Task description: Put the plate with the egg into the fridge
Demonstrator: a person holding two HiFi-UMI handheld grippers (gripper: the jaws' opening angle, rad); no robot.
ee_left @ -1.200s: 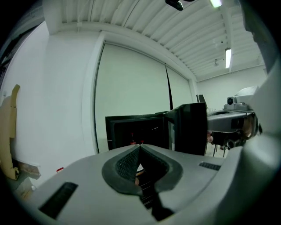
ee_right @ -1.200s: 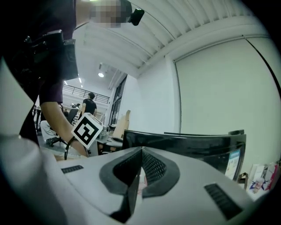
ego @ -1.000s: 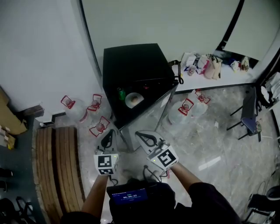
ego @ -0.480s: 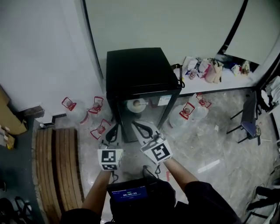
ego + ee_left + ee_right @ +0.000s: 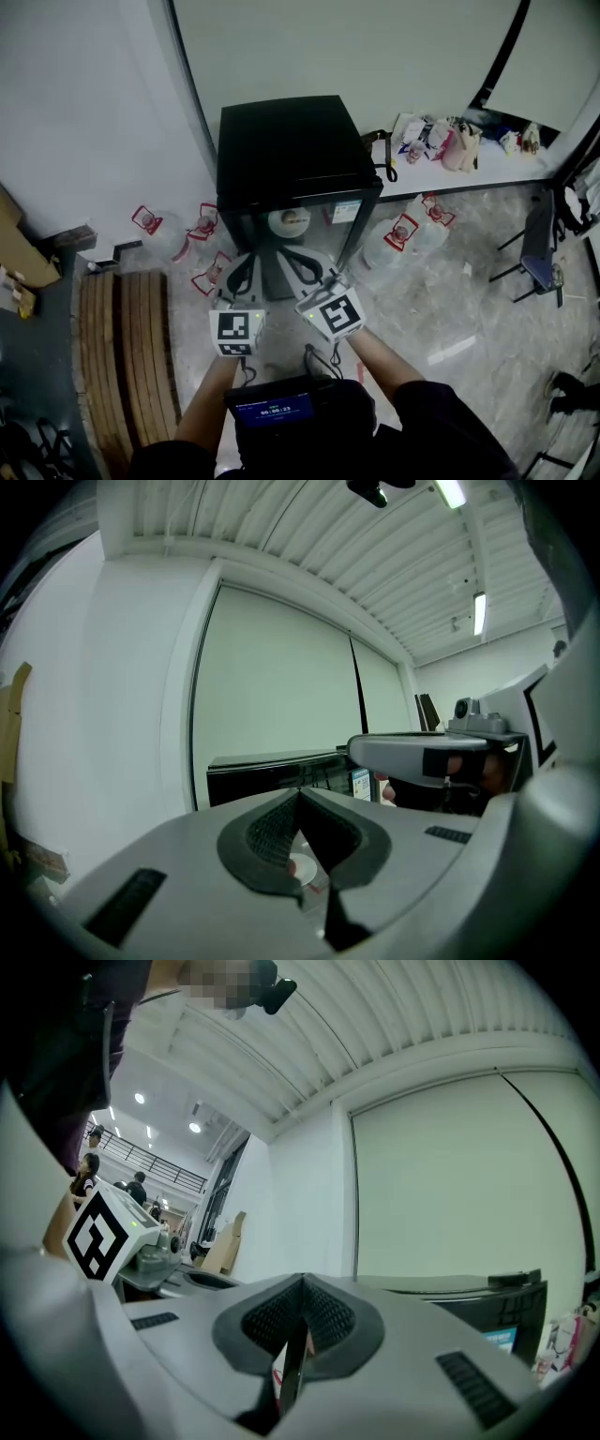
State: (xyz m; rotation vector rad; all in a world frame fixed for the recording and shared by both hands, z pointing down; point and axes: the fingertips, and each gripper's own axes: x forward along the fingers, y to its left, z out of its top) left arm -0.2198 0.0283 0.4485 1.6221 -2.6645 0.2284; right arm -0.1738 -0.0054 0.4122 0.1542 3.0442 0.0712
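Observation:
The black mini fridge (image 5: pixel 289 150) stands against the wall with its glass door shut. Through the glass I see the white plate with the egg (image 5: pixel 290 222) on a shelf inside. My left gripper (image 5: pixel 247 258) and right gripper (image 5: pixel 285 253) hover side by side just in front of the door, both shut and empty. In the left gripper view the jaws (image 5: pixel 300 795) meet at the tip, with the plate (image 5: pixel 302 866) showing below them and the fridge (image 5: pixel 272 764) beyond. The right gripper (image 5: pixel 303 1282) points level, with the fridge (image 5: pixel 478 1299) to its right.
Water jugs with red handles stand on the floor left of the fridge (image 5: pixel 202 225) and right of it (image 5: pixel 401 234). A wooden bench (image 5: pixel 127 347) lies at my left. A white ledge (image 5: pixel 469 173) with bags runs right; a chair (image 5: pixel 534 251) stands further right.
The fridge door, open a second ago, is now shut with the plate inside. Both grippers have shifted a little up and towards the door front.

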